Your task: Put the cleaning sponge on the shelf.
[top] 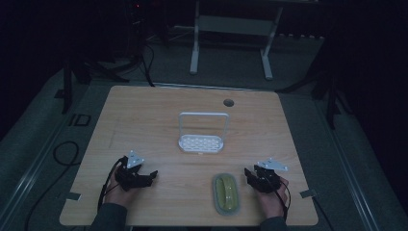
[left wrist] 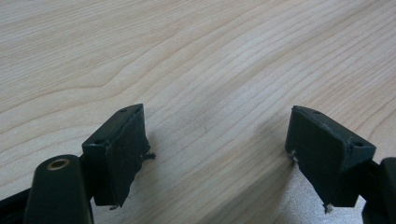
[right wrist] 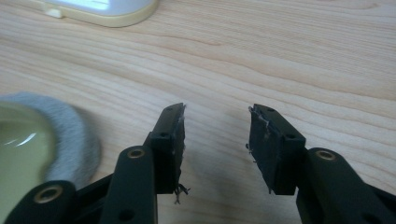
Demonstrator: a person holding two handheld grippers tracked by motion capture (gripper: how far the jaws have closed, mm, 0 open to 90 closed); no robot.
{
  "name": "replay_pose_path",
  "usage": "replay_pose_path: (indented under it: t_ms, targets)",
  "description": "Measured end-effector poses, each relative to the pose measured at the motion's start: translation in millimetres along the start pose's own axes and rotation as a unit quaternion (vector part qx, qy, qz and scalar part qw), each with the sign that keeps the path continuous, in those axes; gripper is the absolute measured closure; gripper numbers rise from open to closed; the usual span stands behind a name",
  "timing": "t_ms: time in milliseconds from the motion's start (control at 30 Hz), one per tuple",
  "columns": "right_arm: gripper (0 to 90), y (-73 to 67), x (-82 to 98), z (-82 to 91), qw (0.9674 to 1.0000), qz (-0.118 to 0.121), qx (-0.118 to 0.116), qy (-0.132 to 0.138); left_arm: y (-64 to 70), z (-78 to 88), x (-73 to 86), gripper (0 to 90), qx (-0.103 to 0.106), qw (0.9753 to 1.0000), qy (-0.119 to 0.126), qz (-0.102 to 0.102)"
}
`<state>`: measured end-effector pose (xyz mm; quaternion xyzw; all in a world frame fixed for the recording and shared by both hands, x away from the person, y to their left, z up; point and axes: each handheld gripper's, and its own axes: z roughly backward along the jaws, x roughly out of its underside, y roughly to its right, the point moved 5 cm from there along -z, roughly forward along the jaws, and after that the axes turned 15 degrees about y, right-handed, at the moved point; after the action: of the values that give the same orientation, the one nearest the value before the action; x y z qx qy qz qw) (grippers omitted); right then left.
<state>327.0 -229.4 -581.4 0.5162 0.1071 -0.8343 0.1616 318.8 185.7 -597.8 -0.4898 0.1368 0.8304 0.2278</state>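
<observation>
1. From the high view we see a dim wooden table. A white rack with a tall handle stands at the middle. An oval yellow-green dish with a grey rim lies at the near edge, right of centre. Our left gripper rests near left, well apart from the dish; our right gripper rests just beside the dish, on its right, apart from it.
2. In the left gripper view, our left gripper has its jaws spread wide over bare wood, with nothing between them.
3. In the right gripper view, our right gripper also stands open and empty; the dish's grey rim lies to the left and the rack's base far left.
4. We judge the work not yet begun: the dish is untouched, and grasping and moving it remain.
</observation>
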Motion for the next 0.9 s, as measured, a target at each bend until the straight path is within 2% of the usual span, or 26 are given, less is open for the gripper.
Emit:
replay_pose_path:
  t_ms: [133, 167, 267, 433, 533, 633, 667, 833, 900]
  targets:
    - [58.7, -2.3, -1.0, 2.7, 1.0, 0.0, -0.005, 0.002, -0.1, 0.0, 0.0, 20.6, 0.0, 1.0, 0.0, 0.0]
    - [63.0, -6.3, -5.0, 8.9, 0.9998, 0.0, -0.012, 0.014, -0.1, 0.0, 0.0, 20.6, 0.0, 1.0, 0.0, 0.0]
    - [68.1, -10.8, -9.2, 16.5, 0.9996, -0.003, -0.014, 0.023, -0.1, 0.0, 0.0, 20.6, 0.0, 1.0, 0.0, 0.0]
    - [81.1, -19.6, -13.5, 28.9, 0.9992, 0.003, -0.023, 0.034, 0.1, 0.0, 0.0, 20.5, 0.0, 1.0, 0.0, 0.0]
    - [89.5, -27.9, -16.1, 36.8, 0.9985, 0.005, -0.038, 0.041, 0.1, 0.0, 0.0, 20.5, 0.0, 1.0, 0.0, 0.0]
    - [90.0, -38.0, -17.1, 41.8, 0.998, 0.018, -0.049, 0.037, 0.0, 0.0, 0.0, 20.5, 0.0, 1.0, 0.0, 0.0]
    - [90.0, -38.0, -17.1, 41.8, 0.998, 0.018, -0.049, 0.037, 0.0, 0.0, 0.0, 20.5, 0.0, 1.0, 0.0, 0.0]
    - [90.0, -62.3, -20.2, 52.9, 0.9957, 0.023, -0.079, 0.043, 0.0, -0.1, 0.0, 20.5, 0.0, 1.0, 0.0, 0.0]
    - [90.0, -65.2, -20.8, 54.3, 0.9951, 0.025, -0.084, 0.046, 0.1, -0.1, 0.0, 20.5, 0.0, 1.0, 0.0, 0.0]
